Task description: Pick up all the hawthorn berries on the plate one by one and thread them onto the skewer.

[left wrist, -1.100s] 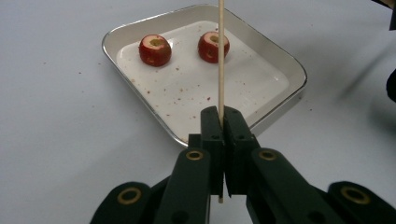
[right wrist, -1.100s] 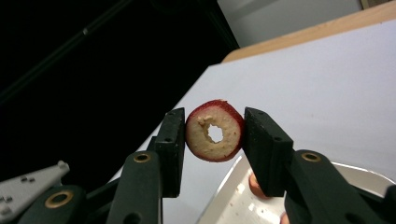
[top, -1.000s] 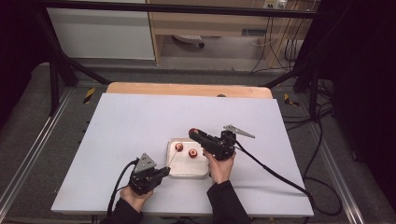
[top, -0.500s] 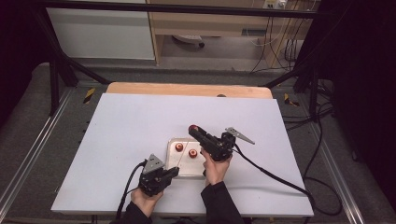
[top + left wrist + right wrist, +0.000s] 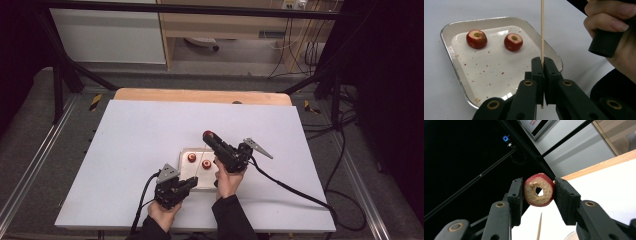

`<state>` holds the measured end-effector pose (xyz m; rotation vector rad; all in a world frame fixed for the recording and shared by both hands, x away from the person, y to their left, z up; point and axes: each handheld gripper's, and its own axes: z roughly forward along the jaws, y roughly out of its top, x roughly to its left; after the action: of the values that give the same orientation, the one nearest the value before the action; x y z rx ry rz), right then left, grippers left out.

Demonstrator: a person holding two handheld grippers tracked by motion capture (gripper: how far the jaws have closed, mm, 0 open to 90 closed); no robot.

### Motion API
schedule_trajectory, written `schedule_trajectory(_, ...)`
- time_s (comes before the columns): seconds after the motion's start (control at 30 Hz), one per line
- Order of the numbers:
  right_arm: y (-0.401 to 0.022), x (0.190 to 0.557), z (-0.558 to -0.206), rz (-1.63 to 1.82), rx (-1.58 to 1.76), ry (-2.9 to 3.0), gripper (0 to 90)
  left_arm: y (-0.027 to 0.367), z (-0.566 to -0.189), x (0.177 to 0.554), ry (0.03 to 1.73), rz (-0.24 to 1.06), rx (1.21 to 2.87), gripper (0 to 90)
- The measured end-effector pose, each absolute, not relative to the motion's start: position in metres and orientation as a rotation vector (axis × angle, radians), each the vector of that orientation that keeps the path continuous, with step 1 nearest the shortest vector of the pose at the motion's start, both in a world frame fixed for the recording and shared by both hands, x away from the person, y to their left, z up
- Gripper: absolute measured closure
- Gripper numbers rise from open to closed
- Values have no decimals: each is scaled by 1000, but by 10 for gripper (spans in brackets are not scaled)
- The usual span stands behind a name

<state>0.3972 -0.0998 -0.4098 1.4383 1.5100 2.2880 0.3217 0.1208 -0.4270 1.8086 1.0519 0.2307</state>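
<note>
Desk: white top, wooden strip showing along its far edge.

Tray: shallow metal tray with a white floor, lying on the desk near the person's edge. This is the landmark for everything below. Red crumbs are speckling its floor in the left gripper view.

Right gripper: hovering just off the tray's right side, tilted up and pointing toward the far left. Its jaws are clamping 1 cored fruit, red skin outside, pale flesh, a hole through the middle. The fruit is sitting in the air above the tray's far right corner, with a pad pressing on each side.

Left gripper: sitting at the tray's near edge, just left of the right hand. Its jaws are closed on a thin wooden skewer. The skewer is standing upright over the tray's near right corner, rising out of the top of the left gripper view; its tip is also showing below the held fruit in the right gripper view.

2 cored red fruits: resting side by side on the tray's far half, apart from each other, holes facing up.
</note>
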Motion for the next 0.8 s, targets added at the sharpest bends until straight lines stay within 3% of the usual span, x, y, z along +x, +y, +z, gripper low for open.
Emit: schedule_trajectory(0.8, -97, 396, -414, 2327, 1458, 1460, 606, 116, -426, 321, 1057, 239, 1775, 879)
